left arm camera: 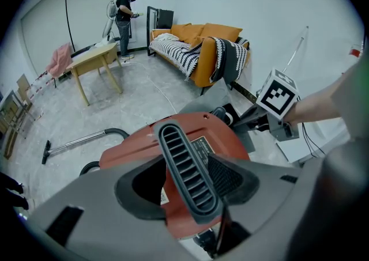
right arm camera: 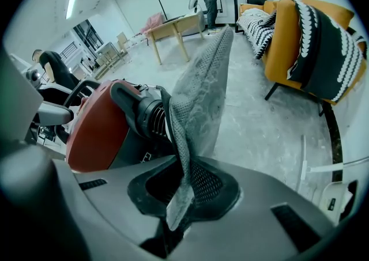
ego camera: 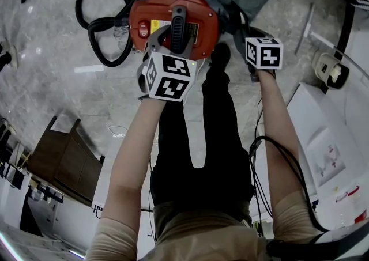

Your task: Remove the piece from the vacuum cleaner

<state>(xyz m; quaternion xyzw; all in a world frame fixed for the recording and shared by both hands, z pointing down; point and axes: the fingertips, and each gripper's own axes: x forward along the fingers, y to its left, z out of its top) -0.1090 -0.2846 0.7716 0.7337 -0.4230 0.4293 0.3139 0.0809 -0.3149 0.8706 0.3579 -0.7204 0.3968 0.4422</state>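
Left gripper (left arm camera: 187, 188): we have its jaws part-way open astride the black ribbed handle (left arm camera: 183, 162) on top of the vacuum cleaner; the pad on the 3 o'clock side lies against the handle, while on the 9 o'clock side a strip of red lid shows between pad and handle
Right gripper (right arm camera: 184, 188): jaws narrow, pinched on the lower edge of the grey mesh piece (right arm camera: 199, 93), which rises from the pads toward 12 o'clock
Grey mesh piece: in the head view it fans out at about 2 o'clock of the red body; in the right gripper view its edge runs just beside a black ribbed collar (right arm camera: 147, 116) on the machine (we cannot tell whether the two touch)
Vacuum cleaner (ego camera: 173, 21): red and round, upright on the marbled floor (ego camera: 57, 52), at 12 o'clock in the head view, with our two forearms reaching down to it
Hose (ego camera: 101, 21): black, looped on the floor at 9 to 10 o'clock of the body
Background: an orange sofa (left arm camera: 202, 46) at 12 o'clock in the left gripper view, a wooden table (left arm camera: 95, 61) at 10 o'clock
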